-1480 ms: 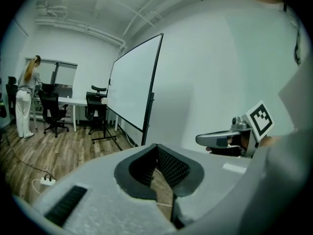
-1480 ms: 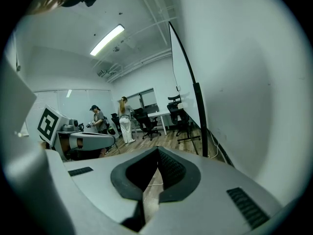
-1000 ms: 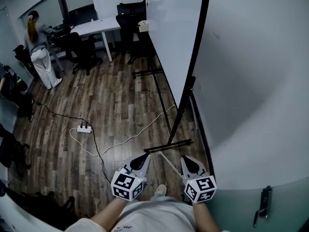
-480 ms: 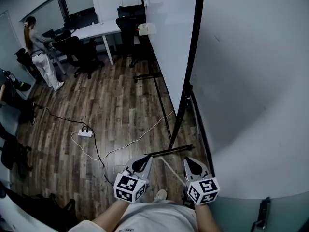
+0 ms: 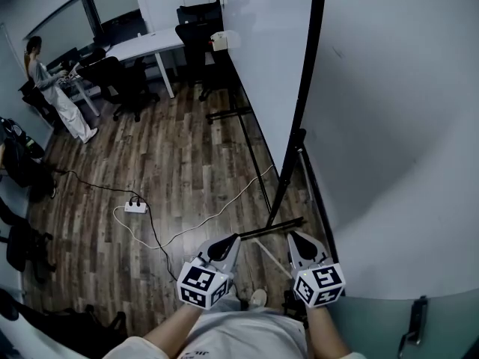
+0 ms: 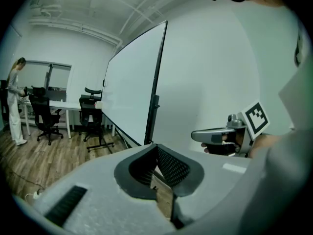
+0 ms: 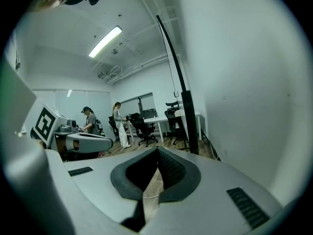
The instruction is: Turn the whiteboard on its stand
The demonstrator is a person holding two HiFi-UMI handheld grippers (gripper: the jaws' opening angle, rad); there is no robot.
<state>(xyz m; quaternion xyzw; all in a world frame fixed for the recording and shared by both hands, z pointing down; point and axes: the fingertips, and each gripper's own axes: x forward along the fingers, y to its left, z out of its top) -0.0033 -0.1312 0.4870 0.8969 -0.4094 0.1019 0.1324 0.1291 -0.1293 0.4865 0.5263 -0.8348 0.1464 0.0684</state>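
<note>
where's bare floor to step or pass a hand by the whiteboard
In the head view, the widest bare floor lies left of the whiteboard, between its stand and the power strip, up to the desk. Crowded: cables trail from the strip toward the stand, chairs crowd the desk, and the gap between whiteboard and wall is narrow.

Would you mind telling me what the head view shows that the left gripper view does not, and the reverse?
Only the head view: the marker cube on the left gripper, the wearer's shoe and a door handle. Only the left gripper view: ceiling pipes and the top edge of the whiteboard. Both: the whiteboard, the white desk and a person standing by it.
</note>
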